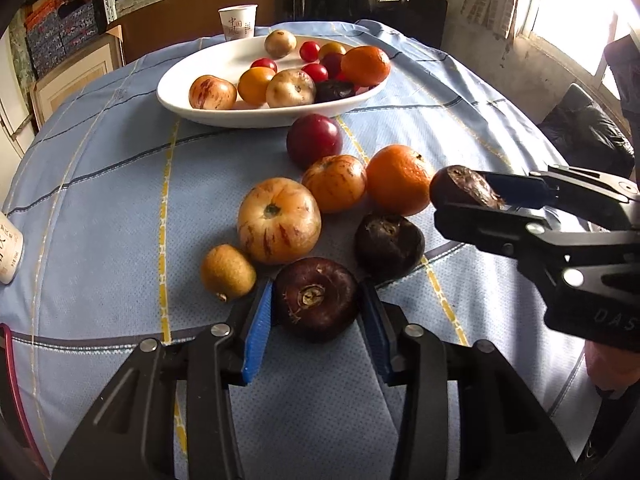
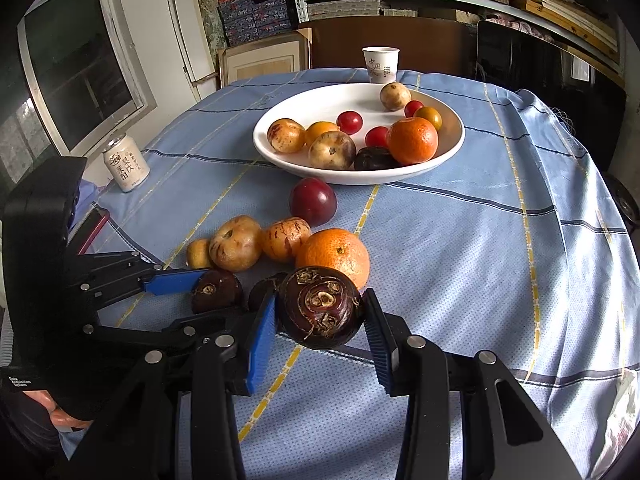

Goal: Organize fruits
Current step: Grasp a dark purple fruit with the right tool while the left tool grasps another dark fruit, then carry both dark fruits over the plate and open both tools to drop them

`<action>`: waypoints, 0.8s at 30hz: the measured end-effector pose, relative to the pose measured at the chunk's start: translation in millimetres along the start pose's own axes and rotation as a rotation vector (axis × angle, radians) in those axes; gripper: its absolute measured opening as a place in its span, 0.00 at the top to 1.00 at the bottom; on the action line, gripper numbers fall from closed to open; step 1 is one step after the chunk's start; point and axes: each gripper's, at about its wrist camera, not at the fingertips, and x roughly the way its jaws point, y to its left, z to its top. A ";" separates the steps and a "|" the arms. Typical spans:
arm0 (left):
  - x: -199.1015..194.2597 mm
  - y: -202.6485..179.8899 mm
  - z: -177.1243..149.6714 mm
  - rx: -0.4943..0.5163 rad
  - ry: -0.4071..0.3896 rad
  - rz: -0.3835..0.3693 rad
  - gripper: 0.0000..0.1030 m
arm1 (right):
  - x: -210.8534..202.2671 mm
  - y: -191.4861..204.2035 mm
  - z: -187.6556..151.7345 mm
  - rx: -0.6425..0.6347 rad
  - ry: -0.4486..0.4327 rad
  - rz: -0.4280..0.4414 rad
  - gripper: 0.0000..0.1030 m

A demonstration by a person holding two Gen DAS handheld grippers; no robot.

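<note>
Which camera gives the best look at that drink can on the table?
The right wrist view: the drink can stands upright and whole at the tablecloth's left edge, label readable. The left wrist view catches only a sliver of it at the frame's left border.

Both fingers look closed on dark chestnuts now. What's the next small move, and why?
Probably lift the left gripper straight up: its fingers press both sides of a dark water chestnut still resting on the blue tablecloth. The right gripper already holds its own chestnut above the cloth, and the white bowl beyond has room.
</note>
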 end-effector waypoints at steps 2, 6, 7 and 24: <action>-3.6 -1.7 -3.1 0.009 -0.007 -0.008 0.59 | -0.3 0.5 -0.3 -0.003 -0.001 0.000 0.58; -15.8 -6.1 -8.2 0.022 -0.049 -0.007 0.59 | 0.0 0.9 -0.8 -0.007 -0.001 -0.002 0.58; -18.6 -6.5 -9.3 0.019 -0.057 -0.009 0.59 | 0.1 0.8 -0.9 -0.005 0.000 -0.003 0.58; -50.1 64.5 98.6 -0.102 -0.204 0.032 0.59 | 0.8 -17.6 76.9 -0.003 -0.105 -0.044 0.58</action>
